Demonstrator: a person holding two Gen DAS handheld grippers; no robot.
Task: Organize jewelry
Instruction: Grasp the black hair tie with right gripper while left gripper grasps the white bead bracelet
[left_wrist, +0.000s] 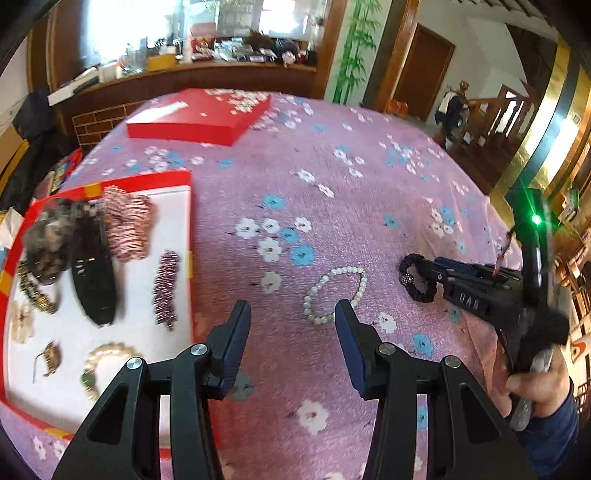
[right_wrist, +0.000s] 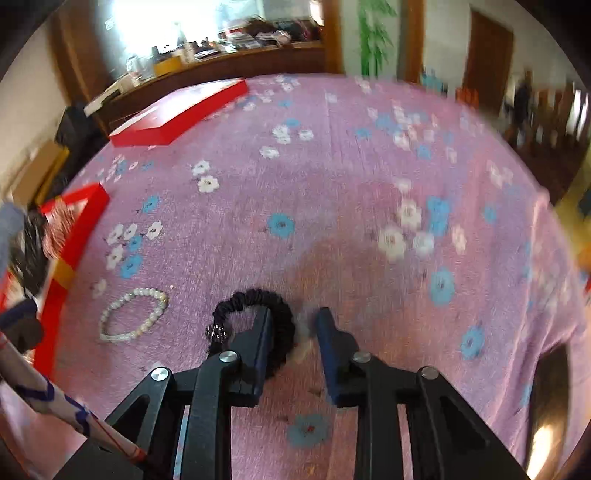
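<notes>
Lived-in home, a main room by the look of it. Table spread with a pink flowered cloth, a red gift-style box lid lying on it. Behind, a long wooden sideboard cluttered with packets, bottles and household odds beneath a bright window. Painted green bamboo on a wall panel, brown wooden door, and a wooden stair banister at the right, all domestic in kind.

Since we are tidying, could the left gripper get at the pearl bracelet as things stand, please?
Probably yes: the left gripper hangs open just short of the pearl bracelet, which lies alone on bare cloth.
</notes>
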